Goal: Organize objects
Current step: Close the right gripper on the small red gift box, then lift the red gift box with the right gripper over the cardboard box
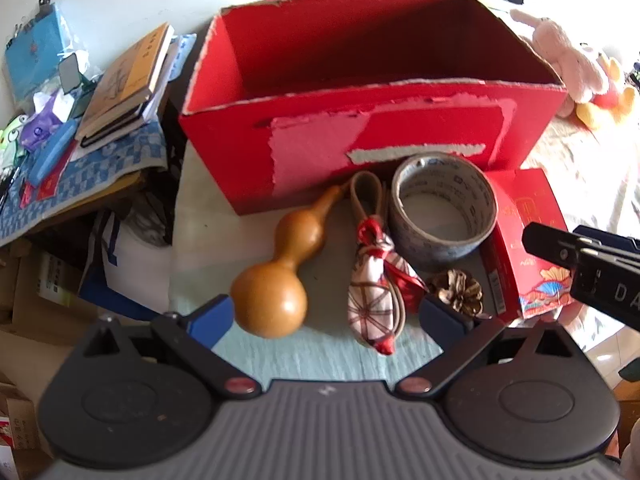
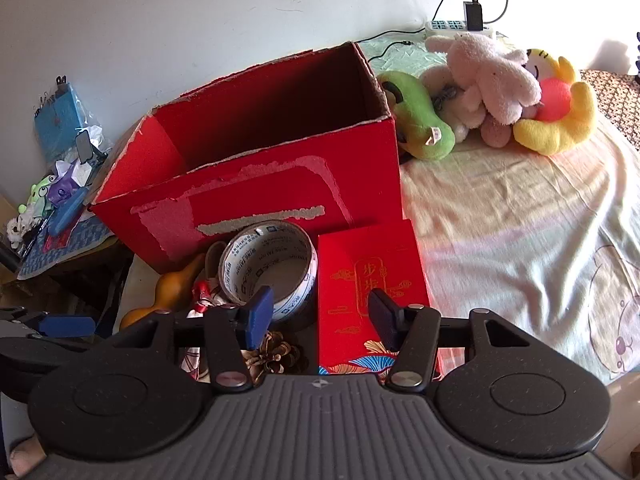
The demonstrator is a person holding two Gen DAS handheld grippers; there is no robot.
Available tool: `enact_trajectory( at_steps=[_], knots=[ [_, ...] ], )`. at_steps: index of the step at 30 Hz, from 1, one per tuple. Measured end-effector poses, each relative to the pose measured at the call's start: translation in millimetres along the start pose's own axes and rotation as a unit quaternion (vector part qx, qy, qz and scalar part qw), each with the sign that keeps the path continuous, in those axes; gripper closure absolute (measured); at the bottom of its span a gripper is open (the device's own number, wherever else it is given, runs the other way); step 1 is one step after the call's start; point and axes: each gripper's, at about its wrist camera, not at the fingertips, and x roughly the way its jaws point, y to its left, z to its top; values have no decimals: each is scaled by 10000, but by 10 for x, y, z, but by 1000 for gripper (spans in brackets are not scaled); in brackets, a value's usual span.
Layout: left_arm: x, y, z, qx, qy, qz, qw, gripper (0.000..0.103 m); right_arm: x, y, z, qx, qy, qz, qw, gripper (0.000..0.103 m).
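Note:
A big open red cardboard box (image 1: pixel 320 148) (image 2: pixel 256 196) stands on the bed. Just in front of it lie a tan gourd (image 1: pixel 276 280), a patterned cloth pouch with red ties (image 1: pixel 372 304), a roll of printed tape (image 1: pixel 444 208) (image 2: pixel 272 268), a pine cone (image 1: pixel 456 292) (image 2: pixel 272 354) and a small red gift box (image 1: pixel 528 240) (image 2: pixel 372 276). My left gripper (image 1: pixel 326 316) is open wide and hovers over the gourd and pouch. My right gripper (image 2: pixel 322 316) is open above the left part of the gift box, touching nothing. One of its fingers (image 1: pixel 548 244) shows in the left wrist view.
Plush toys (image 2: pixel 500 88) are piled behind and to the right of the big box, with a power strip (image 2: pixel 460 26) by the wall. Left of the bed, a low stand holds books (image 1: pixel 128 80) and small clutter (image 2: pixel 60 184). A pale bedsheet (image 2: pixel 520 240) spreads to the right.

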Motion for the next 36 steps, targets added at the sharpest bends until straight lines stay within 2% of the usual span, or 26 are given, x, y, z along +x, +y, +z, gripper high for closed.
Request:
enact_trajectory(
  at_steps=[13,21,26,30,31,36],
  knots=[
    [19,-109,-3,34,86,-146,9999,4,-15,-92,-25,128,84,74,9999,49],
    [15,-154,-7,82,25,-224,9997,4,-48,-122,-56,147,21,-46,9999,50],
    [-46,-213,8,266,-121,-396,9988,10,-61,-189,-46,261,-58,-127,9996,50],
    [-156,-265,13,426,-390,-910,9942,12,-71,-266,-33,390,-73,-228,9990,50],
    [-187,-275,20,720,-468,-1258,9883,13,-71,-292,-24,438,-73,-205,9988,50],
    [-317,-395,-32,951,-636,-2367,9648,20,-51,-439,6,641,-43,-231,9977,49]
  ],
)
